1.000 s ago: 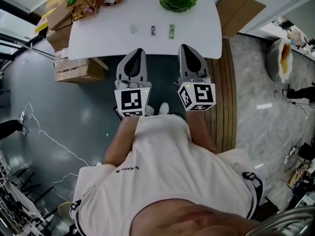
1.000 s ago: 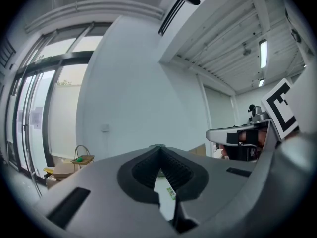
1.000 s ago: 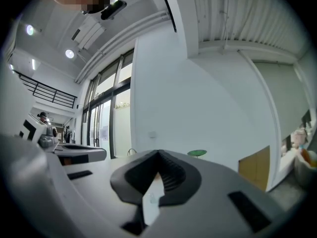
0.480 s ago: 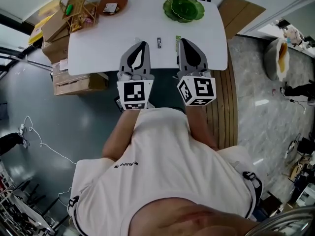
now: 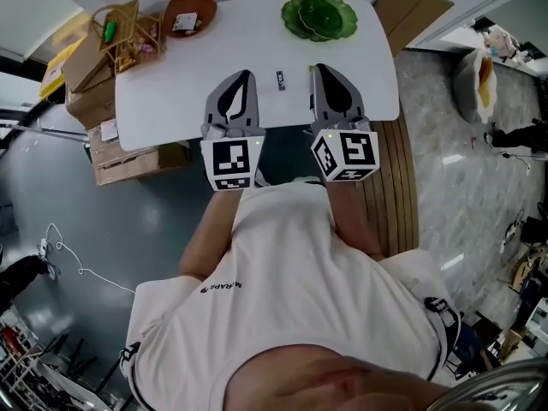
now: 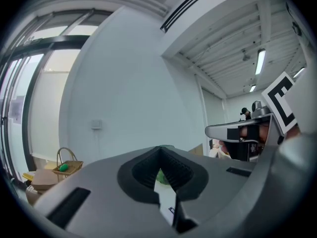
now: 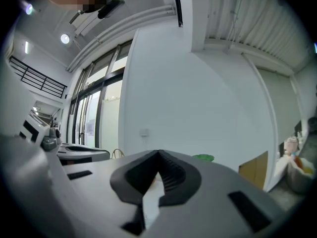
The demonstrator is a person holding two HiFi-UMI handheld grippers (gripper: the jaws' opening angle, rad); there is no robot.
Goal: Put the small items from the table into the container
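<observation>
Overhead, the left tool (image 5: 241, 75) and right tool (image 5: 320, 68) reach over the white worktop (image 5: 163, 101), a small dark item (image 5: 281, 79) lying between them and a green dish (image 5: 319, 15) beyond. Left gripper view: jaws together, empty. Right gripper view: jaws likewise together, empty.

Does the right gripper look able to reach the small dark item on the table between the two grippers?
Probably yes. The small dark item lies on bare white table just left of the right gripper's tip, with nothing over it. The jaws are shut, so they would need opening first.
</observation>
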